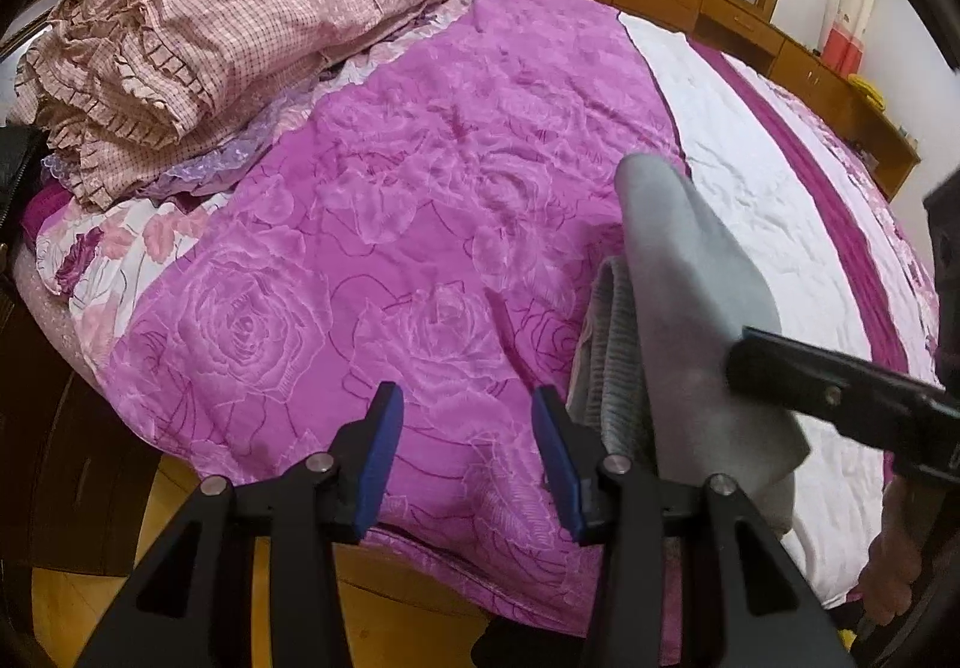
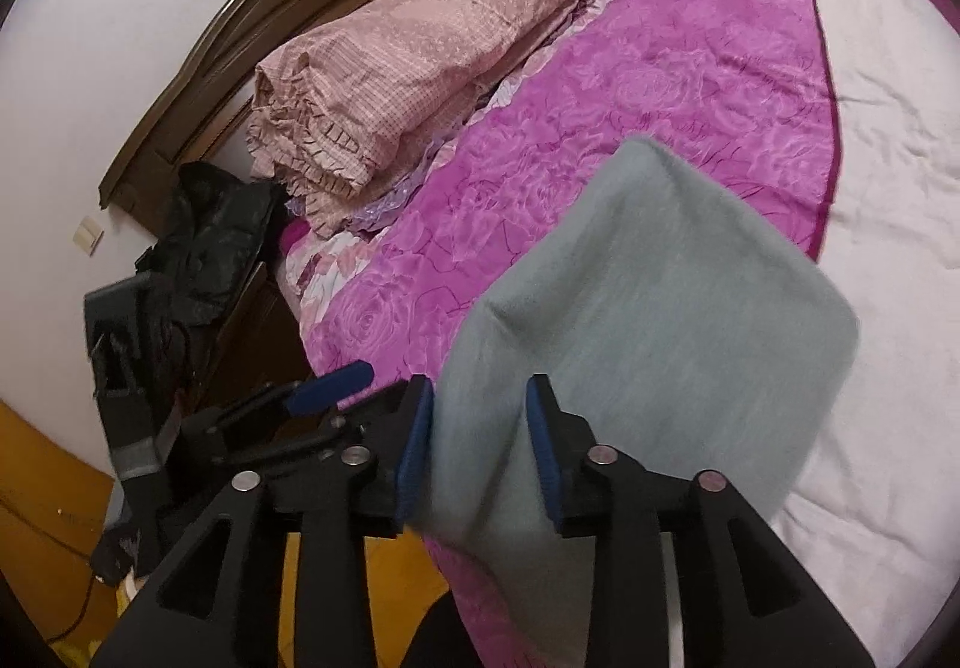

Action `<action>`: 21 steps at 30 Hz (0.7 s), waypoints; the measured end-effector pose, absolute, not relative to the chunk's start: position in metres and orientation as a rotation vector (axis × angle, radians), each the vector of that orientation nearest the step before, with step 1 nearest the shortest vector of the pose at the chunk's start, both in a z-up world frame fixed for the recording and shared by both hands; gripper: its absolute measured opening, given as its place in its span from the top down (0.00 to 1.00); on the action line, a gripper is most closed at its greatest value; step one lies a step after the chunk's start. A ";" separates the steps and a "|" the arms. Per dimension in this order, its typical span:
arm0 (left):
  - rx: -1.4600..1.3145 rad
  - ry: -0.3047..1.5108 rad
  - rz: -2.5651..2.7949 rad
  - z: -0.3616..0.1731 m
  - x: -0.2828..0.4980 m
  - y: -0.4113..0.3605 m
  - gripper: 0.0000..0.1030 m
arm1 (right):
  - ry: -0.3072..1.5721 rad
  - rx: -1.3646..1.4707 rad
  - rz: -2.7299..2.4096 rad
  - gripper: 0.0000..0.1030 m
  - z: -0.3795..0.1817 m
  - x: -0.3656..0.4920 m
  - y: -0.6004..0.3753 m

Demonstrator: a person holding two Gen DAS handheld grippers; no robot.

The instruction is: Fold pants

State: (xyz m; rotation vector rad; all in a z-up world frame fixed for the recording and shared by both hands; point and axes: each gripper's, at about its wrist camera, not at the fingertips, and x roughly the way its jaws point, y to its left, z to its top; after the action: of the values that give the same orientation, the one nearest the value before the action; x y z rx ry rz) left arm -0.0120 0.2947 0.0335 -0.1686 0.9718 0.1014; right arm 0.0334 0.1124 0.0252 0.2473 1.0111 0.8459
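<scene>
The grey-green fleece pants (image 2: 660, 308) lie folded on the bed, partly over its near edge. In the left wrist view the pants (image 1: 690, 272) show a ribbed grey band (image 1: 612, 350) on their left side. My right gripper (image 2: 480, 446) has the near part of the cloth between its blue pads, which stand apart and do not squeeze it. One black finger of the right gripper (image 1: 780, 368) lies across the pants. My left gripper (image 1: 468, 452) is open and bare, just left of the pants above the purple cover; the left gripper (image 2: 324, 398) also shows beside the right one.
A purple rose-patterned cover (image 1: 390, 218) with a white panel (image 1: 750, 188) spreads over the bed. A folded pink checked quilt (image 1: 210, 38) lies by the wooden headboard (image 2: 198, 62). Black bag and clothing (image 2: 210, 236) sit on a bedside stand. A hand (image 1: 894, 578) shows at lower right.
</scene>
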 end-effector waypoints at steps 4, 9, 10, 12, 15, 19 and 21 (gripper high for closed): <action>-0.173 0.962 0.105 0.045 -0.016 0.293 0.53 | 1.013 0.243 0.781 0.58 0.030 0.028 0.088; -0.175 0.897 0.014 0.073 -0.020 0.277 0.37 | 1.033 0.237 0.651 0.56 0.022 0.024 0.048; -0.170 0.889 -0.007 0.076 -0.019 0.273 0.35 | 1.039 0.243 0.637 0.56 0.020 0.025 0.043; -0.155 0.886 -0.058 0.079 -0.012 0.262 0.33 | 1.058 0.270 0.612 0.56 0.012 0.027 0.032; -0.129 0.913 -0.103 0.070 0.006 0.248 0.33 | 1.100 0.358 0.598 0.56 -0.004 0.029 0.022; -0.095 0.970 -0.088 0.049 0.028 0.239 0.33 | 1.142 0.452 0.620 0.56 -0.020 0.031 0.020; -0.100 1.006 -0.087 0.036 0.037 0.239 0.33 | 1.156 0.467 0.634 0.56 -0.026 0.032 0.026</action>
State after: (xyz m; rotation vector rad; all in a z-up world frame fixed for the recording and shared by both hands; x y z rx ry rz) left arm 0.0371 0.2391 0.0355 -0.1003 1.0055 -0.0872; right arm 0.0323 0.0257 -0.0264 0.4672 1.1564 0.6337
